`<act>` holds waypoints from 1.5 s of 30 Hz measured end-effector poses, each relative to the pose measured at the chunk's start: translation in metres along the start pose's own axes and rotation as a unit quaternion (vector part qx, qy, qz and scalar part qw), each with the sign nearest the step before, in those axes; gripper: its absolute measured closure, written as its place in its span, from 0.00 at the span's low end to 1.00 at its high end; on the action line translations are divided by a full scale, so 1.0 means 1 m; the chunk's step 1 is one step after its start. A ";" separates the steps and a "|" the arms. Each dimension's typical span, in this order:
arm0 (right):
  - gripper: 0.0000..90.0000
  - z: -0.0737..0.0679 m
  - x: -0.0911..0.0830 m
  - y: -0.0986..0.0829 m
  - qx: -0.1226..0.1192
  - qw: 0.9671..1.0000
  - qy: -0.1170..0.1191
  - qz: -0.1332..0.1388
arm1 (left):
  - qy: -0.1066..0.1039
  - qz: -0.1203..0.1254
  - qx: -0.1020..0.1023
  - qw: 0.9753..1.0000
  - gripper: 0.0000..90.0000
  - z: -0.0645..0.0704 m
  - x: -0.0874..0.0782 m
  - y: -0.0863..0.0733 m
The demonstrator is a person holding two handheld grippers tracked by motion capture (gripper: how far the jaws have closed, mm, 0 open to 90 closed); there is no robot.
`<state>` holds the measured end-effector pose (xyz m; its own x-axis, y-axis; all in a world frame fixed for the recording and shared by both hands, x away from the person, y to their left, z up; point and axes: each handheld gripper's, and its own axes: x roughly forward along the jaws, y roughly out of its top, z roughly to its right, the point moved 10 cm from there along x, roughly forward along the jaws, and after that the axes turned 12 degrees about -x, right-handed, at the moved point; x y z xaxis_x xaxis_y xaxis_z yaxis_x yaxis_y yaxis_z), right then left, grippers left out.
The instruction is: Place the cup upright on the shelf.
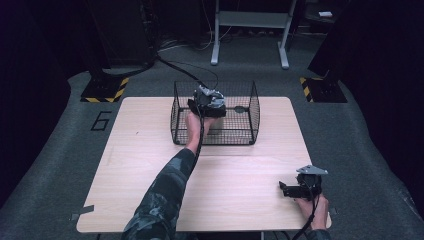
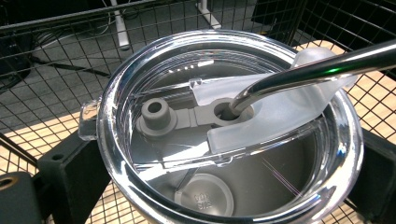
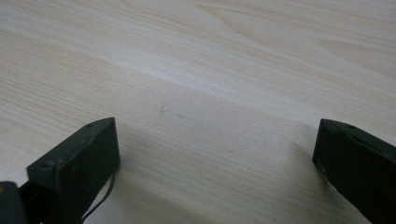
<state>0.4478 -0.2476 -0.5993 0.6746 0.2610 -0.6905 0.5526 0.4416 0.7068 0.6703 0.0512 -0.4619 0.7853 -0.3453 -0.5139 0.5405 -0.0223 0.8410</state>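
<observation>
Dim room, grey carpet [image 1: 45, 165], pale wooden table [image 1: 240, 175].

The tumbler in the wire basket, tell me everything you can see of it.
The tumbler is a shiny metal cup seen from above, standing upright inside the black wire basket on the table. A clear plastic lid with a small side tab covers it, and a metal straw passes through the lid's grey opening. The left gripper has its black jaws on either side of it.
</observation>
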 end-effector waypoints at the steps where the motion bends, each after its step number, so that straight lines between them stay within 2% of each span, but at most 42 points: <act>1: 0.00 0.000 0.000 0.000 0.000 1.000 0.000 0.000 | -0.001 0.005 -0.001 1.000 0.04 0.001 0.000 0.000; 20: 0.00 0.000 0.000 0.000 0.000 1.000 0.000 -0.002 | -0.007 0.013 0.001 1.000 0.04 0.000 -0.003 -0.001; 24: 0.00 0.000 0.000 0.000 -0.001 1.000 0.000 -0.002 | -0.005 0.003 0.000 1.000 0.00 -0.002 -0.004 -0.003; 27: 0.00 0.000 0.000 0.000 -0.001 1.000 0.001 -0.002 | -0.009 0.005 0.005 1.000 0.00 -0.001 -0.009 -0.001; 35: 0.00 0.000 0.000 0.000 0.000 1.000 0.000 0.000 | -0.016 -0.008 0.012 1.000 0.00 0.001 -0.022 -0.003; 39: 0.00 0.000 0.000 0.000 -0.001 1.000 0.001 -0.002 | -0.018 -0.016 0.017 1.000 0.00 0.000 -0.033 -0.004; 43: 0.00 0.000 0.000 0.000 0.000 1.000 0.001 -0.002 | -0.025 -0.014 0.010 1.000 0.00 -0.003 -0.048 -0.003; 45: 0.00 0.000 0.000 0.000 0.000 1.000 0.001 -0.001 | -0.027 -0.015 0.015 0.999 0.00 -0.004 -0.056 -0.003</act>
<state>0.4475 -0.2476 -0.5994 0.6726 0.2613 -0.6923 0.5537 0.4430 0.7051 0.6259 0.0745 -0.4362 0.7506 -0.3950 -0.5297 0.5539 -0.0609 0.8304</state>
